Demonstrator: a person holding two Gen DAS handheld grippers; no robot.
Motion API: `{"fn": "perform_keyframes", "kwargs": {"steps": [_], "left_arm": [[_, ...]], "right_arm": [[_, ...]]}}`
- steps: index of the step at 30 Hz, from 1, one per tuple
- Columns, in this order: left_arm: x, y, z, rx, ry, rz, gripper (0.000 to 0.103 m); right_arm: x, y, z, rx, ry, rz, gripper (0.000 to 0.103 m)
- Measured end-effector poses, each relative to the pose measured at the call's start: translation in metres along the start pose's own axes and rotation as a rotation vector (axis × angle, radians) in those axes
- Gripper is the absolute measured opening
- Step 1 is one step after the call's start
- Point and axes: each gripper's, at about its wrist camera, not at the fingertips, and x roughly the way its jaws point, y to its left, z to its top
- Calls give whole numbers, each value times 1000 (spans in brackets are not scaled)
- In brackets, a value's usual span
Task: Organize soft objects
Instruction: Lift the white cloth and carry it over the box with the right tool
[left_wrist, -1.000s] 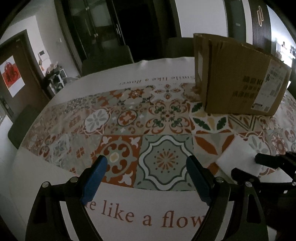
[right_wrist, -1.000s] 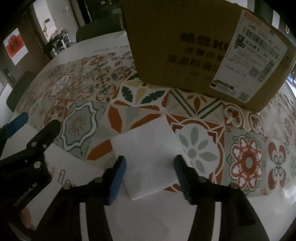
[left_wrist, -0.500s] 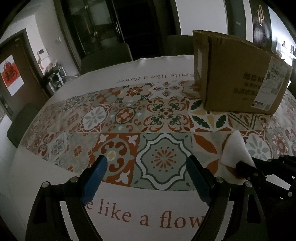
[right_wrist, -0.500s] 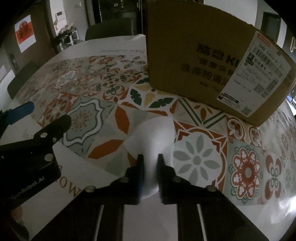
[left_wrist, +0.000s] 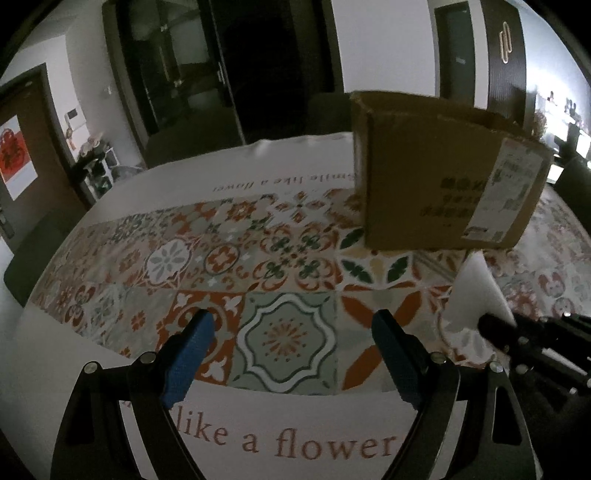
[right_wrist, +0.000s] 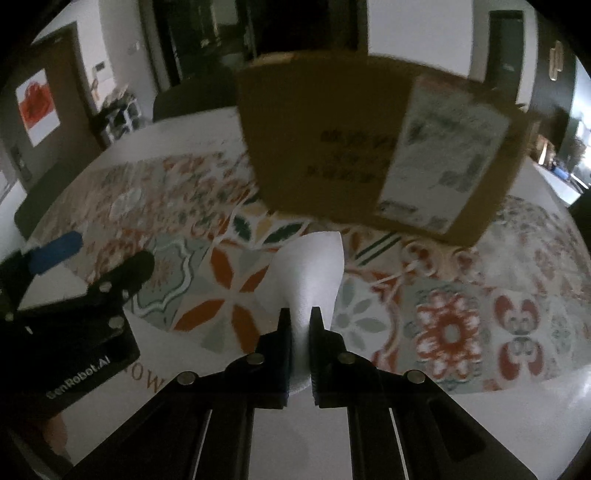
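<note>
Since a second ago, the right claw (right_wrist: 298, 320) has gone from spread around the flat white cloth (right_wrist: 308, 273) to clamped on its near edge, and the cloth now stands lifted off the table (right_wrist: 480, 406), its far corner pointing toward the cardboard box (right_wrist: 332, 140). Beside it, the left claw (left_wrist: 291, 328) hovers over the patterned tablecloth (left_wrist: 221, 258) with its blue pads (left_wrist: 188, 354) wide apart, gripping nothing. Box sits just beyond the cloth.

Cardboard box (left_wrist: 439, 181) stands on tablecloth (left_wrist: 258, 258), behind cloth (right_wrist: 310, 269).
</note>
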Motion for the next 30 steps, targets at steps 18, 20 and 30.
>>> {"fn": "perform_keyframes", "kwargs": {"steps": [18,20,30], "left_arm": [[-51,-23,46,-7,-156,-76,89],[-56,-25,51,-10,-174,-79,90],[-70,-31,82,-9,-258,-87,92]], "right_arm": [[-87,-30,37,50,-243,-45,10],[-94,-30,40,44,-263,-49,10],[-121,-40,70,30,-377,-81,10]]}}
